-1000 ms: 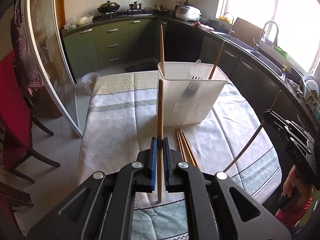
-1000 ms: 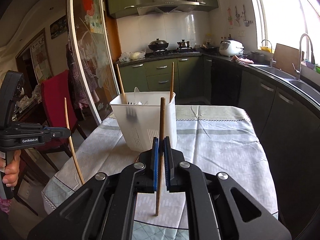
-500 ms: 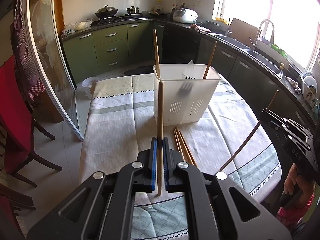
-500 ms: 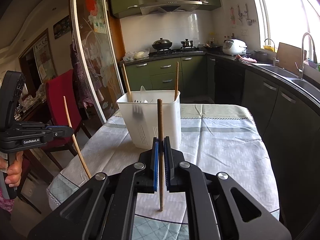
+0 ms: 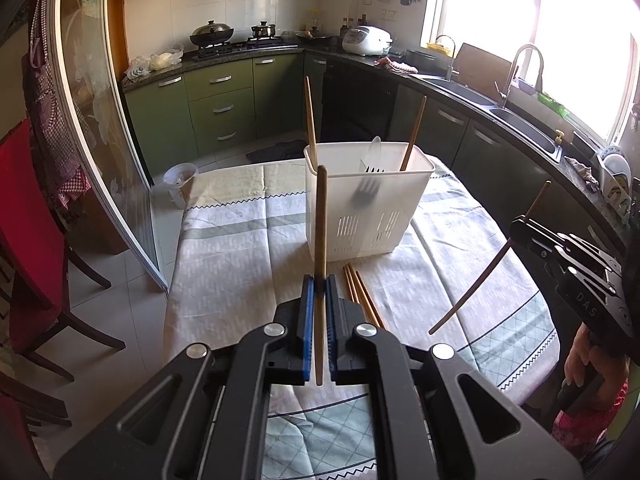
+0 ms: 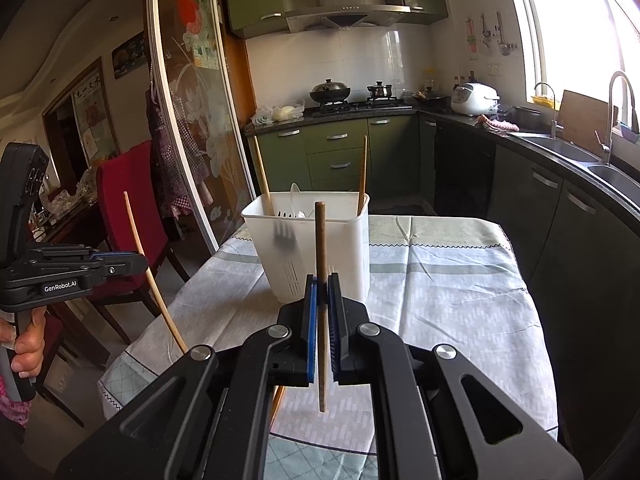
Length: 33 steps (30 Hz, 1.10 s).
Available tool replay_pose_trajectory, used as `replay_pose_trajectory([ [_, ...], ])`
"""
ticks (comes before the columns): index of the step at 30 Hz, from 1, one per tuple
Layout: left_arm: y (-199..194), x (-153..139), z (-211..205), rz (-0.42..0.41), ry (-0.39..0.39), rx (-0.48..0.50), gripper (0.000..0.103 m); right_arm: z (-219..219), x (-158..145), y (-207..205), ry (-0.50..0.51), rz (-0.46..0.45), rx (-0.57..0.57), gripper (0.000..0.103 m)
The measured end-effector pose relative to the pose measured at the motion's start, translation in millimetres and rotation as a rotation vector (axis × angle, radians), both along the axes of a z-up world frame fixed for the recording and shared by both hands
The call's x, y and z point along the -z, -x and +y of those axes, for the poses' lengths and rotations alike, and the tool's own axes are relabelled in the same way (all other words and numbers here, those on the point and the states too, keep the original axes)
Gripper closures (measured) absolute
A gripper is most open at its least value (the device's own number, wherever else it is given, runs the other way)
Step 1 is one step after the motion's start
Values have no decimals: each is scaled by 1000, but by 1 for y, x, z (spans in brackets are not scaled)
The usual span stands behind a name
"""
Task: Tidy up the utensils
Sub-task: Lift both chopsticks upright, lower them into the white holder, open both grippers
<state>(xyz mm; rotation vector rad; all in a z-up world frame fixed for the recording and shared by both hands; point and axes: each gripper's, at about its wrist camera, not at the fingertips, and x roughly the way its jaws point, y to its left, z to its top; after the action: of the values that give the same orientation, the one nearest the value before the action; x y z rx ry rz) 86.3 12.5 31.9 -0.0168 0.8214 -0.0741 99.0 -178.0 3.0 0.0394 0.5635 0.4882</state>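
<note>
A white plastic utensil holder point(image 5: 368, 204) point(image 6: 308, 252) stands on the clothed table, holding two upright chopsticks, a fork and a white spoon. My left gripper point(image 5: 319, 284) is shut on a wooden chopstick point(image 5: 321, 220) held nearly upright, short of the holder. My right gripper point(image 6: 321, 284) is shut on a darker chopstick point(image 6: 320, 248), also upright. Each gripper shows in the other's view: the right one point(image 5: 516, 228) at the table's right edge, the left one point(image 6: 140, 264) off the table's left side. Three loose chopsticks point(image 5: 360, 292) lie on the cloth in front of the holder.
The table wears a pale patterned cloth point(image 5: 240, 248) point(image 6: 448, 280). A red chair point(image 5: 28, 240) point(image 6: 128, 216) and a glass sliding door point(image 5: 92, 120) stand on the left. Dark counters with a sink point(image 5: 516, 116) run along the right.
In the left wrist view the holder has slid slightly lower and away as the camera tipped up a little. Both grippers still clamp their chopsticks the same way.
</note>
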Motion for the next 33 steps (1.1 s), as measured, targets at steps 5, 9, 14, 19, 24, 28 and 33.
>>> replay_pose_trajectory([
  [5,-2,-16,0,-8,26,15,97,2,-18,1,-7,-36,-14,97],
  [9,-9,-49,-1,-49,56,33,97,1,-53,0,-31,-109,-17,97],
  [14,-18,-109,-4,-201,61,29,97,2,-104,-7,-99,-239,2,97],
  [19,-38,-153,-2,-361,94,-1,97,7,-137,-29,-147,-347,47,97],
  [24,-76,-141,-10,-405,64,-40,97,19,-137,-71,-131,-367,88,97],
  [28,-108,-105,-13,-347,44,-47,97,28,-111,-112,-118,-283,91,97],
  [33,-132,-60,-16,-215,11,-38,97,39,-70,-142,-66,-167,74,97],
])
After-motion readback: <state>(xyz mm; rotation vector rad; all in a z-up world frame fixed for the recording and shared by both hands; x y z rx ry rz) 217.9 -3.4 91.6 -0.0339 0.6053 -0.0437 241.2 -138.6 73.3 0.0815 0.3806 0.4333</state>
